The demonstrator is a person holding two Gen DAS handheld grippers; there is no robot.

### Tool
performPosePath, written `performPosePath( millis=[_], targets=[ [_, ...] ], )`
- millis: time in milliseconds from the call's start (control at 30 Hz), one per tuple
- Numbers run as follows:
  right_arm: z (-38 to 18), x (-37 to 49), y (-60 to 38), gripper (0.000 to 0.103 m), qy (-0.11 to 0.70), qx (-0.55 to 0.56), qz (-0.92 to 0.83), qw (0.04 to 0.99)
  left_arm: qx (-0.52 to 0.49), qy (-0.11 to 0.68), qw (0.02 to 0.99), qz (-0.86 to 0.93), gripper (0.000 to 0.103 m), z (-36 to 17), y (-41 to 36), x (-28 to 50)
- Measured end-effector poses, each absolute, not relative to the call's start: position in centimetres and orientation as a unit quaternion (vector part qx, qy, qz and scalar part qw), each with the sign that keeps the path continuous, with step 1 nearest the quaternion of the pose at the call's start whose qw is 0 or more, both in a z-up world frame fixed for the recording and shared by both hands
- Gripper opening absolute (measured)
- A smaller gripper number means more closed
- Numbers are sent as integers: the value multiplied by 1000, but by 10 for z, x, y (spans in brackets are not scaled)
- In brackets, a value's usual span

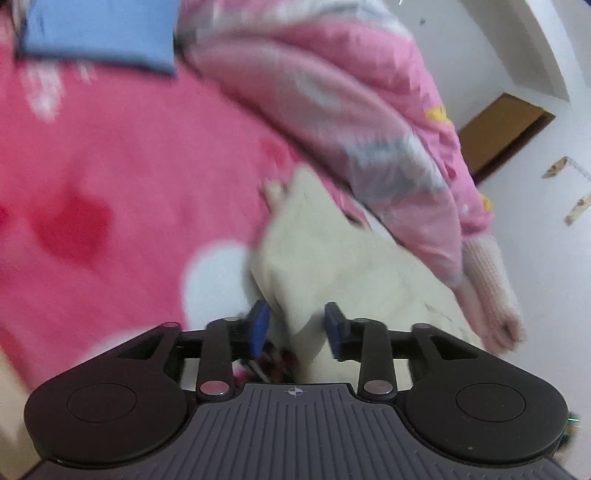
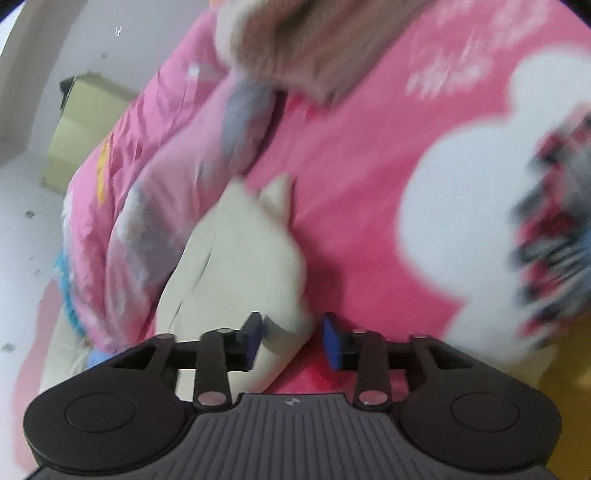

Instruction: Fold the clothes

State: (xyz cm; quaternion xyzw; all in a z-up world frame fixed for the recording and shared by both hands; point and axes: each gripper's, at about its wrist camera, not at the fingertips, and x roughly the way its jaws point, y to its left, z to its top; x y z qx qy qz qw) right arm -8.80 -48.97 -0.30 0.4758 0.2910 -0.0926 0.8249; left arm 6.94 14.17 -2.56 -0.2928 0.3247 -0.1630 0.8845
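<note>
Cream garment [image 1: 332,258] between parted left gripper [image 1: 297,328]; likewise right gripper [image 2: 291,339]

I saw a bed spread with a bright pink sheet [image 1: 110,155] printed with white cloud shapes and red hearts. A rumpled pink quilt [image 1: 332,92] lay bunched along its far edge, and a blue pillow [image 1: 99,33] sat near the head. Beyond it stood a plain white wall [image 1: 498,44] with a brown wooden piece [image 1: 506,133], perhaps a door or cabinet, too blurred to tell. In the right wrist view the floor [image 2: 22,221] looked pale, with a yellowish cabinet [image 2: 85,125] beside the bed.
</note>
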Motion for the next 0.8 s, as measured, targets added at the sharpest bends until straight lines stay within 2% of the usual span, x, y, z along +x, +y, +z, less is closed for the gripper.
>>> performPosePath(
  millis=[100, 167, 200, 400, 500, 567, 633, 667, 700, 800],
  targets=[
    [23, -113, -494, 45, 237, 449, -142, 850, -243, 281, 918, -142, 44, -1, 146, 59],
    [37, -112, -483, 45, 211, 428, -138, 868, -211, 270, 928, -145, 58, 10, 136, 60],
    [43, -105, -473, 45, 204, 412, -129, 879, -196, 265, 933, -147, 61, 15, 131, 61],
    [46, -22, -362, 45, 244, 222, -33, 943, -201, 302, 918, -161, 67, 12, 110, 61],
    [28, 25, -315, 44, 274, 174, 9, 946, -195, 306, 918, -159, 76, 11, 105, 52],
    [20, 47, -291, 44, 277, 141, 12, 950, -183, 308, 921, -153, 91, 13, 101, 49],
    [13, 67, -269, 45, 271, 101, 7, 957, -160, 314, 927, -130, 100, 19, 93, 51],
    [8, 76, -259, 47, 269, 81, 3, 960, -147, 316, 930, -121, 100, 21, 89, 52],
    [1, 82, -253, 54, 275, 63, -3, 959, -132, 318, 932, -114, 101, 25, 84, 54],
    [-20, 98, -235, 62, 290, 9, -22, 957, -93, 336, 933, -94, 103, 32, 68, 62]
  ],
)
